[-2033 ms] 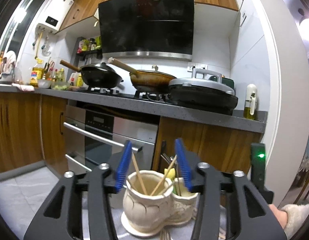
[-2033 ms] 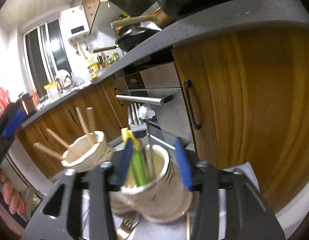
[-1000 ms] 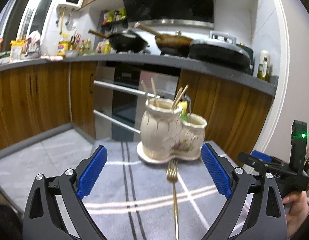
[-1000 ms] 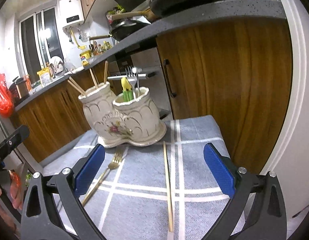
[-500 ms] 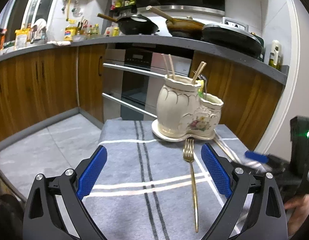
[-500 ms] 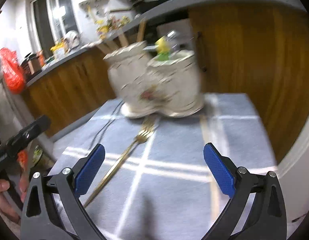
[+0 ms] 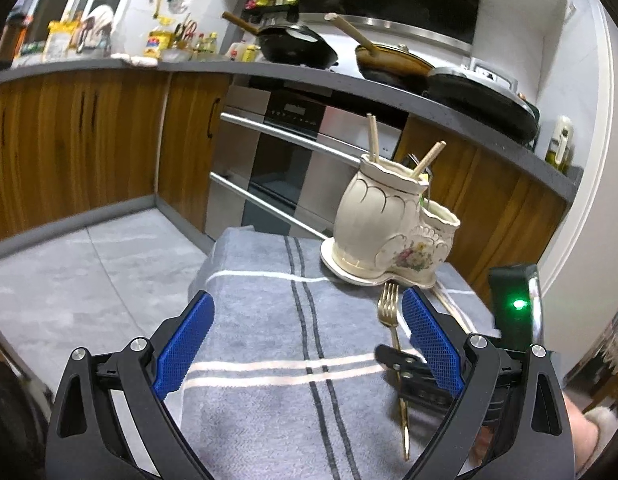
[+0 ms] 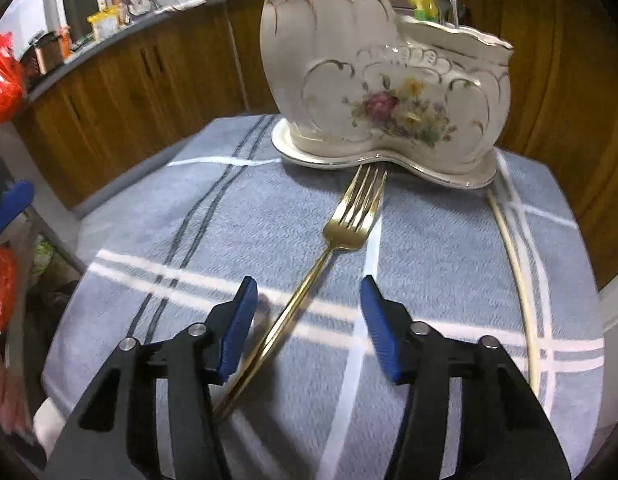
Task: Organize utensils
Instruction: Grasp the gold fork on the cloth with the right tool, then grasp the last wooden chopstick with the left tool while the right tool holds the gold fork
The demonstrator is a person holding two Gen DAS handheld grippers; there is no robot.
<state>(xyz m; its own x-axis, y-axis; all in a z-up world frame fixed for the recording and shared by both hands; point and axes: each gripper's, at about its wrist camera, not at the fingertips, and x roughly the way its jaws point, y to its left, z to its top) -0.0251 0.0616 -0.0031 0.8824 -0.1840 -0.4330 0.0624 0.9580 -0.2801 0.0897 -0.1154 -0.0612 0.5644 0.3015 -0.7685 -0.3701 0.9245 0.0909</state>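
A cream floral two-cup ceramic holder [image 7: 389, 232] [image 8: 389, 80] stands on a grey striped cloth [image 7: 269, 320] [image 8: 229, 208], with chopsticks [image 7: 373, 138] in its taller cup. A gold fork [image 8: 349, 220] [image 7: 389, 312] lies on the cloth, tines toward the holder. My right gripper [image 8: 305, 312] is open low over the fork's handle, one finger on each side. My left gripper [image 7: 305, 340] is open and empty above the cloth, back from the holder. A loose chopstick [image 8: 513, 264] lies to the right of the fork.
The cloth covers a small table in a kitchen. Wooden cabinets [image 7: 69, 140], an oven [image 7: 285, 152] and a counter with pans [image 7: 301, 46] stand behind. The right gripper's body [image 7: 513, 308] shows at the right of the left wrist view.
Both grippers pulled back from the holder and opened. The right gripper then swung left and came down over the fork's handle, its fingers narrowing. The left gripper backed off farther.
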